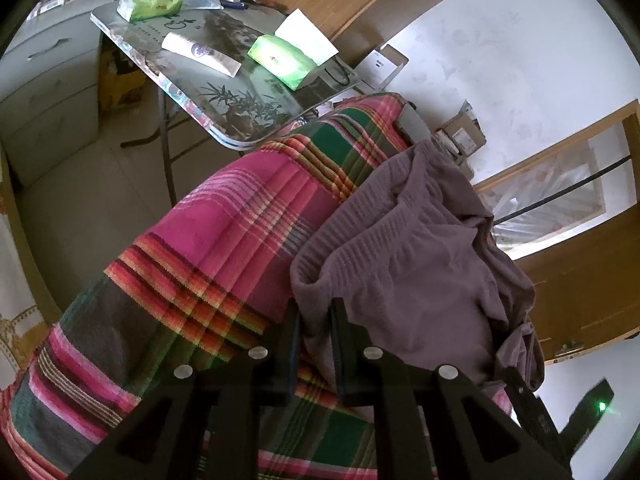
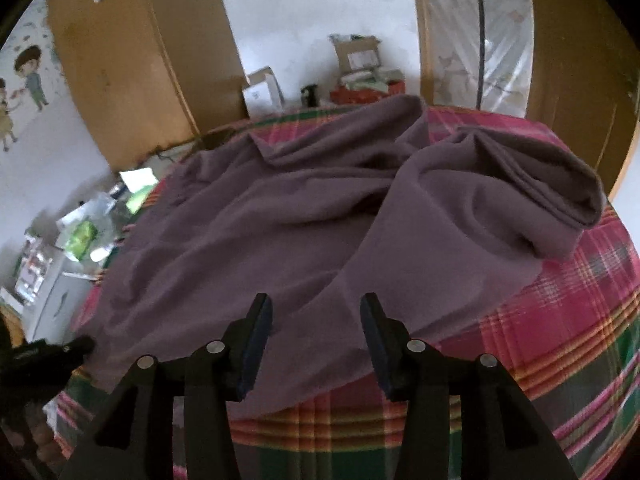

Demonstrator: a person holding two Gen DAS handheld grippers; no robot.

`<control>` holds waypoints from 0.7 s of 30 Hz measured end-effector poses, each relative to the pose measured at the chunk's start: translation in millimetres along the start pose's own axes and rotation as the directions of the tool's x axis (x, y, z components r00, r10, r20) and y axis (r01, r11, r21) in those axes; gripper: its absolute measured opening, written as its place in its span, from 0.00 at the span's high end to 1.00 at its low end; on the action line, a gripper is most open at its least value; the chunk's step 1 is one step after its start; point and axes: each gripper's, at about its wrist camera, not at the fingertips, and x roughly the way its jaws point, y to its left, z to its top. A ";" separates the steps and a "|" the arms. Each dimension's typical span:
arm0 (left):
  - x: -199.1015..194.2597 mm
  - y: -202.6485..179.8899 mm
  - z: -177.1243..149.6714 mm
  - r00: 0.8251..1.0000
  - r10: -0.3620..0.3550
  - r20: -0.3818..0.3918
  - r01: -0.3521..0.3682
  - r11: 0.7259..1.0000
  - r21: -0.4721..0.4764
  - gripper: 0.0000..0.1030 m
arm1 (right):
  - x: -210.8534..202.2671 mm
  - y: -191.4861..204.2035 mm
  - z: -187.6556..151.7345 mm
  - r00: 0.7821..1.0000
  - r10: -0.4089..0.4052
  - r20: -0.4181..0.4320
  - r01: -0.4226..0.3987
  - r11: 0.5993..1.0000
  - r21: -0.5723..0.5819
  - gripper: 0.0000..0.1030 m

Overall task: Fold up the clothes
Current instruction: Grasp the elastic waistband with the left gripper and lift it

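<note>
Mauve garment [image 2: 280,216] on plaid bedspread [image 2: 560,320]: left tongs [image 1: 314,312] pinching its hem, right tongs [image 2: 316,312] released above; regrasp near edge, pull flat.

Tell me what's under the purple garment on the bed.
The purple garment lies on a pink and green plaid blanket, which shows all around its edges. Whatever sits beneath the middle of the cloth, or under the blanket itself, is covered and cannot be seen.

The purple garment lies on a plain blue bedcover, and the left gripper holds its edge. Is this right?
Not fully. The bedcover is pink and green plaid, not plain blue, as the right wrist view shows. The purple garment lies on it, and the left gripper holds its edge.
</note>
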 end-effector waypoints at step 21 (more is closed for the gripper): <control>-14.7 -4.9 -0.6 0.998 -0.044 0.040 0.044 0.999 0.005 0.91 | -12.1 -31.3 -17.8 0.999 0.054 0.005 -0.054 0.992 0.113 0.95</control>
